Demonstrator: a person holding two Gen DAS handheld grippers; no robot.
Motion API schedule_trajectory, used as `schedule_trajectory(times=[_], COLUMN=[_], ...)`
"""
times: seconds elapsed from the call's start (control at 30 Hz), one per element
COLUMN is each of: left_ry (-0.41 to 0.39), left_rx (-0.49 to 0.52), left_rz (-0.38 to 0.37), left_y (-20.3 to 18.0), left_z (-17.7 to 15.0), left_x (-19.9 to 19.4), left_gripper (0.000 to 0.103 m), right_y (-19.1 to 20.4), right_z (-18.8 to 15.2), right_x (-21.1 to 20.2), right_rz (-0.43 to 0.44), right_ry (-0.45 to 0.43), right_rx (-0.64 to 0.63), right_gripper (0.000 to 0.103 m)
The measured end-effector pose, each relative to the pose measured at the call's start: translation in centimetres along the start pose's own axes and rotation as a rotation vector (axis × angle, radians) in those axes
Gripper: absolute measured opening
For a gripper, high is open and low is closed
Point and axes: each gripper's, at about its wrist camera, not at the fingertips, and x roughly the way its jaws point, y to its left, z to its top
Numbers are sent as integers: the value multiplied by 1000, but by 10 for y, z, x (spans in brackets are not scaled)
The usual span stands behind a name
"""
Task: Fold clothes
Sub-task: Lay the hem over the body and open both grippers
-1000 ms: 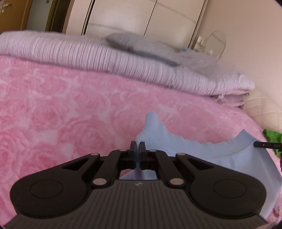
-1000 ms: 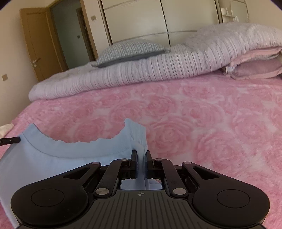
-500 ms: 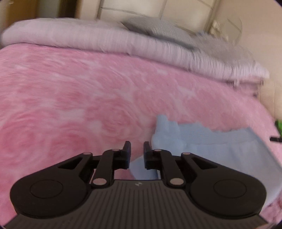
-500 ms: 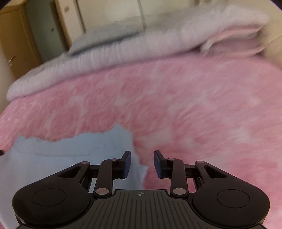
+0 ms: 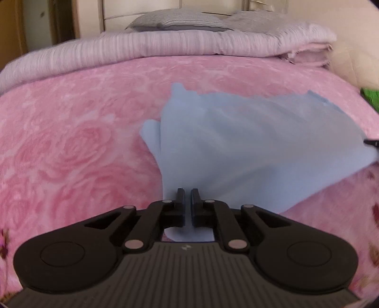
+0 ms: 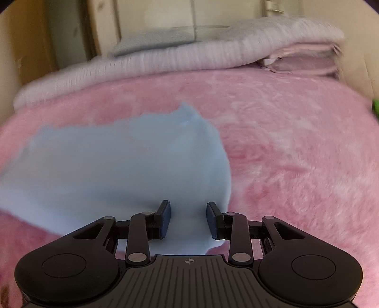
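Released since a second ago, blue garment [image 5: 248, 147] lies beyond both grippers' fingers [image 6: 164, 219].

Left tool [image 5: 187, 201] sits at lower centre of its view, fingers nearly together with a narrow gap. Right tool [image 6: 188, 219], lower centre, fingers spread wide.

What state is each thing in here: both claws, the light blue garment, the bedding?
Left claw: nearly shut, narrow gap, nothing visibly pinched.
Right claw: open, over the garment's near edge.
Light blue knit garment: lying on the blanket, rumpled, released.
Pink rose-patterned fleece blanket: spread flat.
Lilac ribbed quilt: folded at the far end.
Grey striped pillow: resting on the quilt.
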Motion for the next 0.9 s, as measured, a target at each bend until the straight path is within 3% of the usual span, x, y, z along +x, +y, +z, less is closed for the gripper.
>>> schedule_trajectory(times=[0.03,0.13,0.2,0.23,0.27,0.3,0.33,0.43,0.53,0.6,0.73,0.77,0.8,0.83,0.9], left_ry=[11,19,-23,-36,-48,-48,-49,-36,-37,-22,-69,-71,-74,-77,-85], left_rx=[-1,29,-117,-252,-386,-504,-622,-840,-984,-1100,-1201,-1149,-1097,-1045,-995], left_rz=[9,169,124,49,-25,-81,-136,-211,-196,-187,-188,-162,-137,-113,-110], left_y=[0,-9,-3,3,9,14,19,25,34,42,49,47,45,44,43], left_z=[4,12,12,6,0,-7,-15,-34,-40,-46,-51,-47,-43,-38,-35], left_x=[-3,-16,-42,-53,-64,-68,-72,-66,-44,-28,-6,-4,-3,-1,-5], left_gripper=[6,8,16,22,38,44,44,44,45,46,36,24,18,16,11], right_y=[-7,-13,-15,-17,-22,-27,-33,-39,-38,-37,-38,-38,-38,-37,-43], right_z=[1,10,11,9,3,-5,-13,-31,-40,-40,-28,-25,-22,-22,-22], right_x=[2,-1,-18,-28,-37,-45,-53,-54,-42,-34,-14,-10,-6,-3,-1], right_rz=[13,16,20,32,60,96,131,202,219,220,194,178,162,122,126], right_ry=[0,13,-13,-31,-43,-40,-37,5,36,8,-13,-16,-18,-8,-4], right_rx=[41,113,193,248,332,427,522,728,854,890,950,955,961,945,952], right_gripper=[32,33,33,37,42,53,61,66,66,66,66,65,48,19,13])
